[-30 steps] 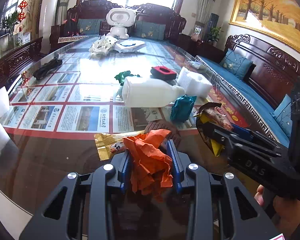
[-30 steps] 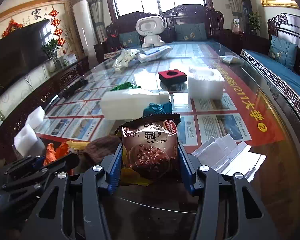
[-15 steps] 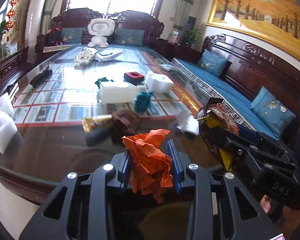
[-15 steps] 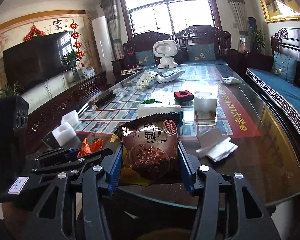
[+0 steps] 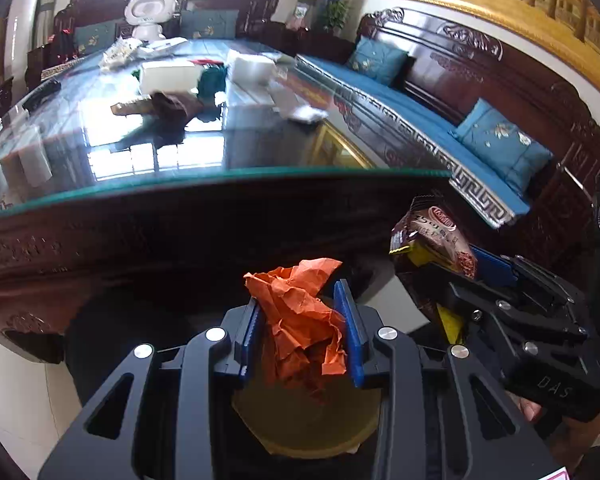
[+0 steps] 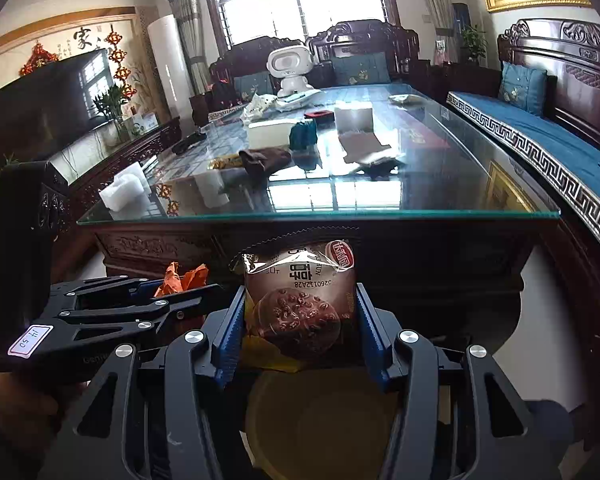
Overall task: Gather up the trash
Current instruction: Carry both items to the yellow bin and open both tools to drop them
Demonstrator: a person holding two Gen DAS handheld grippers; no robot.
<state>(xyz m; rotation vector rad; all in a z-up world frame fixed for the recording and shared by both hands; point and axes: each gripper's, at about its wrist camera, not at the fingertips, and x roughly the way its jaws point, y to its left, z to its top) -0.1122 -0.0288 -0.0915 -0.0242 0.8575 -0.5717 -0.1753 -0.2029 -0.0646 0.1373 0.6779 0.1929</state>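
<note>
Left wrist view: left tool [image 5: 302,322] clenched on crumpled orange paper scrap [image 5: 300,316], held off the near edge of the glass-topped dark wood counter [image 5: 220,176], above a round yellowish bin opening [image 5: 306,420]. Right tool at right grips brown cookie snack wrapper [image 5: 434,240].

Right wrist view: right tool [image 6: 300,320] clenched on the wrapper [image 6: 300,300], over the same bin [image 6: 320,420]; left tool [image 6: 180,288] beside it with orange paper [image 6: 182,278]. White foam block [image 6: 354,118], brown cloth [image 6: 264,158] on counter [image 6: 320,212]

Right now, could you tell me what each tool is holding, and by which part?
The left tool pinches crumpled orange paper across its middle; the right tool grips a brown snack packet by its lower sides.
</note>
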